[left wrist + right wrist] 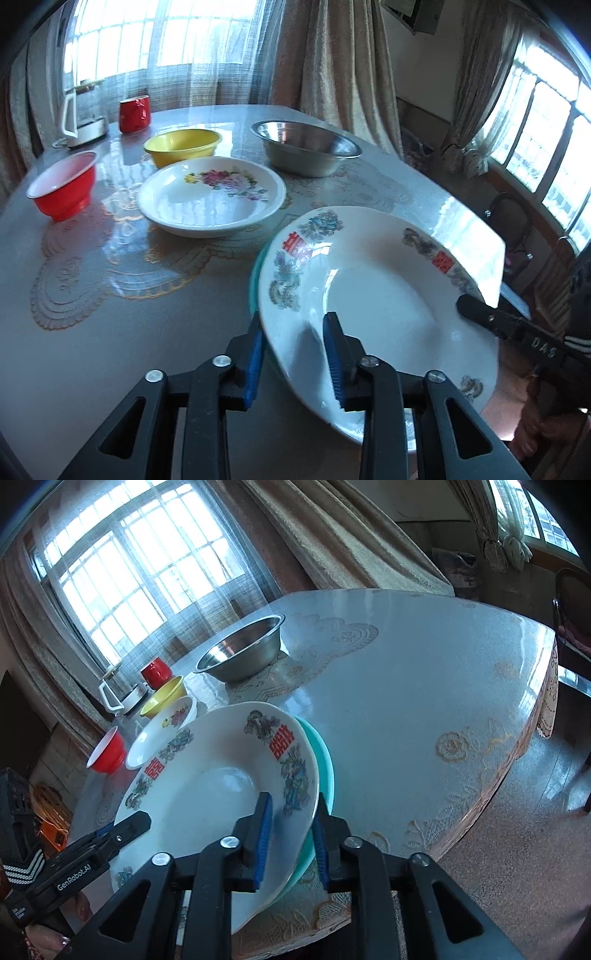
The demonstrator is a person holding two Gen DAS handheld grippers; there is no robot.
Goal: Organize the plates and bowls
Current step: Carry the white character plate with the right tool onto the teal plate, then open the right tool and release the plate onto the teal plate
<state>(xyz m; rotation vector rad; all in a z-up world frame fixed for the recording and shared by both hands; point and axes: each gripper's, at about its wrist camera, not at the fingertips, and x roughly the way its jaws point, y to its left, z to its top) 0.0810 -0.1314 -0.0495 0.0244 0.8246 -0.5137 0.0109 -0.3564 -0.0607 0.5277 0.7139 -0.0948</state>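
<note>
Left wrist view shows the left gripper [293,343] narrowed onto the near rim of the dragon-patterned plate [376,288], one blue pad under the rim and one inside the bowl of the plate. At 3 o'clock the right gripper [463,304] bites the opposite edge. In the right wrist view, the right gripper [291,830] is closed down with the white rim and a teal plate [325,764] beneath it both between its pads; whether the left pads also catch the teal one I cannot tell, since only a sliver of it shows there. Holding from two sides likely keeps the stacked pair level, and they appear tilted, raised at the near table [110,332] edge, at 5 o'clock in the left view.

Stacking plate on plate suits the task: like goes with like. The floral plate [210,195] sits alone at 11 o'clock, probably the next to join.

Count: three plates (dragon, teal, floral). Three bowls: a red bowl [62,188] at 9 o'clock, a yellow bowl [183,146] at 11, a steel bowl [306,147] at 12. One red mug [135,112] and one kettle [83,110] stand at the far edge, near the window.
</note>
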